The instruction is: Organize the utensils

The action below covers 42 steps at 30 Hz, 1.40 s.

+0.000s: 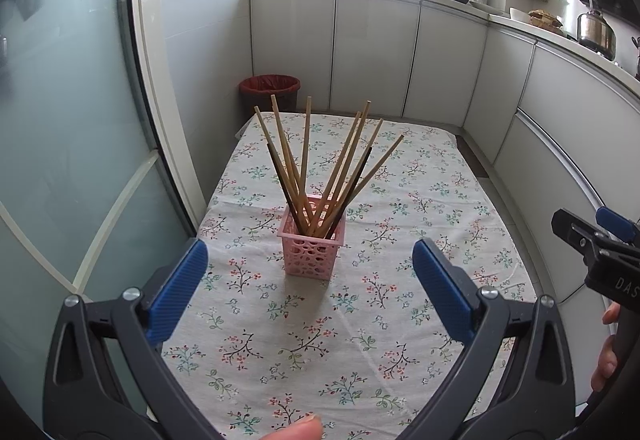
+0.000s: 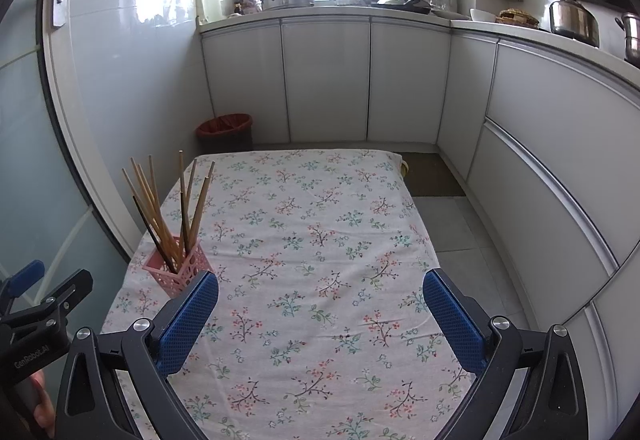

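A pink perforated basket (image 1: 311, 247) stands upright on the floral tablecloth (image 1: 360, 320) with several wooden chopsticks (image 1: 320, 163) fanned out of its top, two of them dark. My left gripper (image 1: 310, 294) hovers just in front of the basket, open, nothing between its blue pads. In the right wrist view the same basket (image 2: 178, 272) and chopsticks (image 2: 168, 207) sit at the table's left edge, beyond the left blue fingertip (image 2: 188, 324). My right gripper (image 2: 320, 324) is open over bare cloth (image 2: 320, 240). The right gripper (image 1: 600, 240) also shows at the right edge of the left wrist view.
A red-lined bin (image 1: 270, 89) stands on the floor past the table's far left corner. White cabinets (image 1: 372, 47) wrap the back and right, with pots on the counter. A frosted glass door (image 1: 68, 119) runs close along the left. A tiled floor gap (image 2: 460, 232) lies right of the table.
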Each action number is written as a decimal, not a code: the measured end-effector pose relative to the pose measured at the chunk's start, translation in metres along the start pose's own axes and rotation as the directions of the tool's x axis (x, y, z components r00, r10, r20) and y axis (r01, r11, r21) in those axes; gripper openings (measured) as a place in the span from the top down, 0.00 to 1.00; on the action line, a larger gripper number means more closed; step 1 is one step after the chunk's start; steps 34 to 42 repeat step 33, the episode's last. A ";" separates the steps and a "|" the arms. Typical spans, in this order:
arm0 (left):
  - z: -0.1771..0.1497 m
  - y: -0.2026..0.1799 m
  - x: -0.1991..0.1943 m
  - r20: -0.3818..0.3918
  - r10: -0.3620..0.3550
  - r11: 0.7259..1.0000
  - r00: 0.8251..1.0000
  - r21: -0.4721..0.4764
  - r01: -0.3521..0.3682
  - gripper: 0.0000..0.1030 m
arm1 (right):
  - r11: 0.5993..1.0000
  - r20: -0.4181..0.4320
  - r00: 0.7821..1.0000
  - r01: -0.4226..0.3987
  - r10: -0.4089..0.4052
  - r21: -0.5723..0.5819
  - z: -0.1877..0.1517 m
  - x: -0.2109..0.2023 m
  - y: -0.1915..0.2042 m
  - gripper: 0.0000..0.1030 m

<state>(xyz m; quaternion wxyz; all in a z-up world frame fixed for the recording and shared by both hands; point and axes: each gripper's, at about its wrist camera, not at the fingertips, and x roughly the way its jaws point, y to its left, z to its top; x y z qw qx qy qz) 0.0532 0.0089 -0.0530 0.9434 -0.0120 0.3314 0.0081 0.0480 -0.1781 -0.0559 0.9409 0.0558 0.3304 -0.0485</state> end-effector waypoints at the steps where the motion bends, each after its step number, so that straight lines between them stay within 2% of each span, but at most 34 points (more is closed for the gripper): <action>1: -0.001 0.001 0.001 0.000 0.000 1.000 1.000 0.000 0.000 0.01 | 1.000 0.000 1.000 0.000 0.000 0.000 0.000 0.000 0.000 0.00; 42: -0.001 -0.002 0.003 -0.017 0.012 1.000 1.000 0.002 -0.012 0.01 | 1.000 0.000 1.000 -0.001 0.001 -0.003 0.000 0.000 0.000 0.00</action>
